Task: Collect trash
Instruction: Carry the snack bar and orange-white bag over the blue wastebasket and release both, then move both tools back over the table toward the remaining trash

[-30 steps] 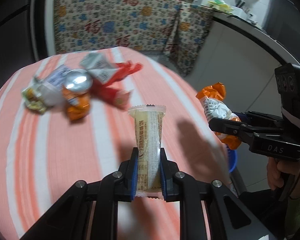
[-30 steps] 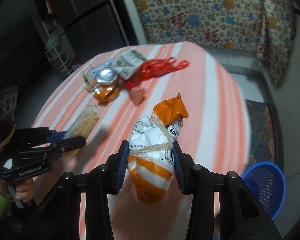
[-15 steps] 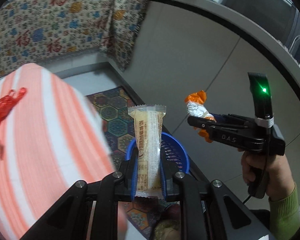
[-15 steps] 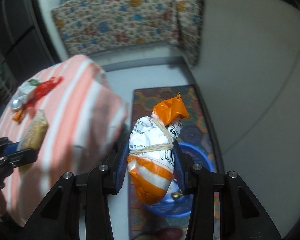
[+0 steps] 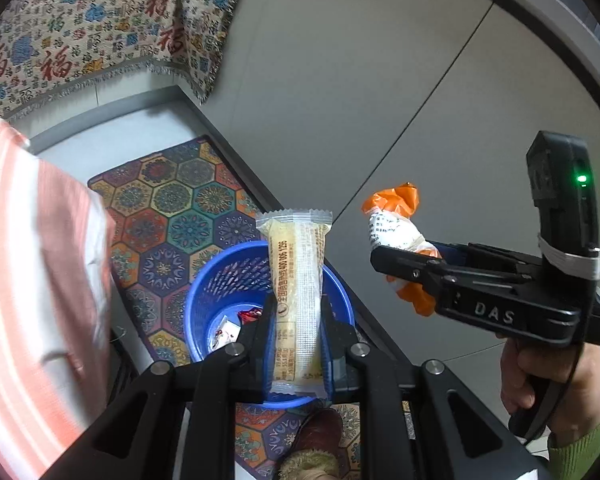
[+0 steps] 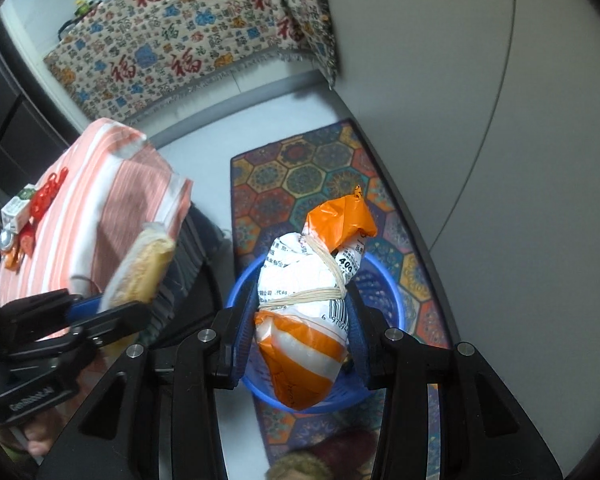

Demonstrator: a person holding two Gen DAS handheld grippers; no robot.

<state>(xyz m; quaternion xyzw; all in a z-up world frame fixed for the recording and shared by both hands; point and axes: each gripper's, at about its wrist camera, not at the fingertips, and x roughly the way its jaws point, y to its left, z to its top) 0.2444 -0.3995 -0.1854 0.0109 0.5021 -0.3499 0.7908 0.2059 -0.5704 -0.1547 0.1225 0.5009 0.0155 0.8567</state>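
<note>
Rug (image 5: 172,200) under blue basket (image 5: 204,300); striped tablecloth (image 5: 28,260) beside.

Both wrist views look steeply down, close over one shared blue basket (image 5: 204,300) — each from its own tool.

Your left tongs (image 5: 298,320) are clamped tight at lower centre of the frame; your right tongs (image 6: 300,320) grip too, your right hand (image 5: 540,376) at lower right.
</note>
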